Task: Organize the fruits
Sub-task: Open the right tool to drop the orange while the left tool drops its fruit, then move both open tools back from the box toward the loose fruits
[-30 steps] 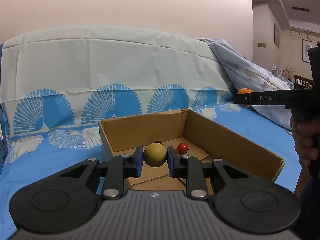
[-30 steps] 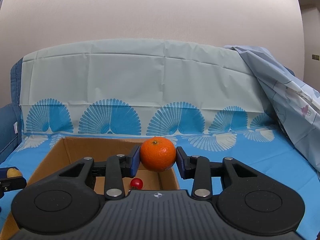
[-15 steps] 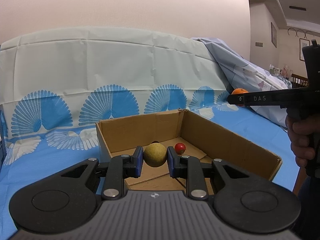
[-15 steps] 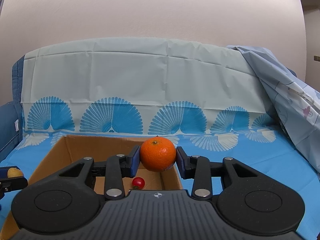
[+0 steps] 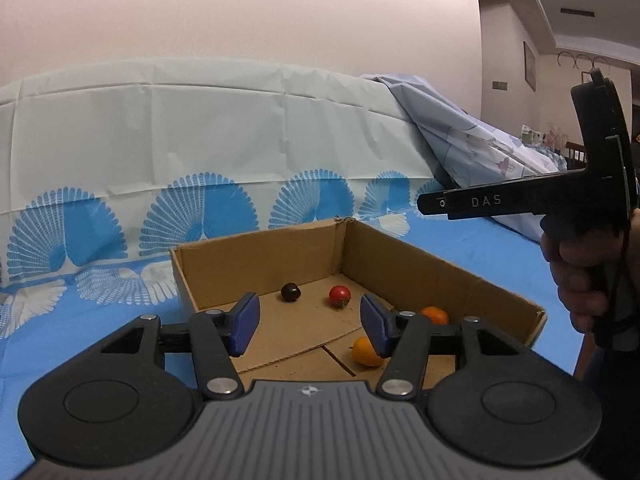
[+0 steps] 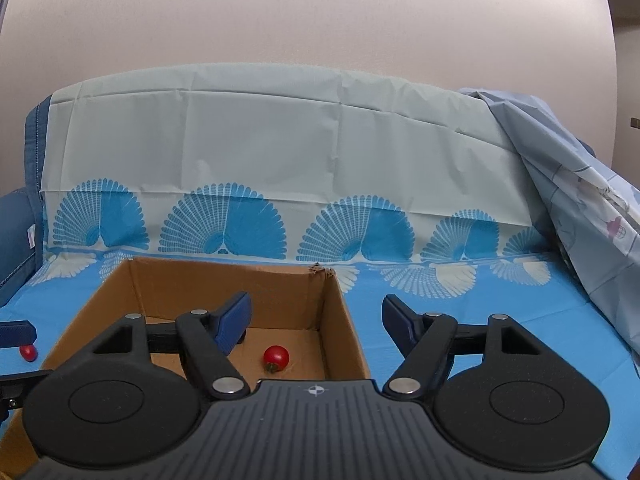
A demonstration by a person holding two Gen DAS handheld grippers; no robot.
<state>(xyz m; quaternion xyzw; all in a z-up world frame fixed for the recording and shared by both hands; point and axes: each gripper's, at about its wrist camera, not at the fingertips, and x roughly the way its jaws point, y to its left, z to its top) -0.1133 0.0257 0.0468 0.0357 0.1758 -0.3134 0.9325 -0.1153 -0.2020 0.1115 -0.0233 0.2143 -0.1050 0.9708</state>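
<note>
Fruits: four pieces lie on the floor of the open brown cardboard box (image 5: 420, 276), which sits on the blue cloth with a white fan pattern (image 5: 100, 320); a small dark round fruit (image 5: 290, 292) rests near the far wall; a small red tomato-like fruit (image 5: 339, 296) rests just beside it to the right, apart from it; an orange round fruit (image 5: 435, 315) lies near the right wall, partly hidden behind the finger linkage; a yellow-orange round fruit (image 5: 364, 353) lies nearer the camera, partly hidden behind the right blue pad.

Left gripper (image 5: 310, 322): jaws opening; blue pads apart; nothing between them; held above the near part of the box.

Right gripper (image 6: 316, 318): jaws opening; blue pads wide apart; nothing clamped; the box's right wall passes beneath the gap; from the left wrist view its black body is seen side-on at the right, held by the person's hand (image 5: 580, 268).

From the right wrist view, one small red fruit (image 6: 28, 353) lies at the left edge, outside the box, below a blue pad.
</note>
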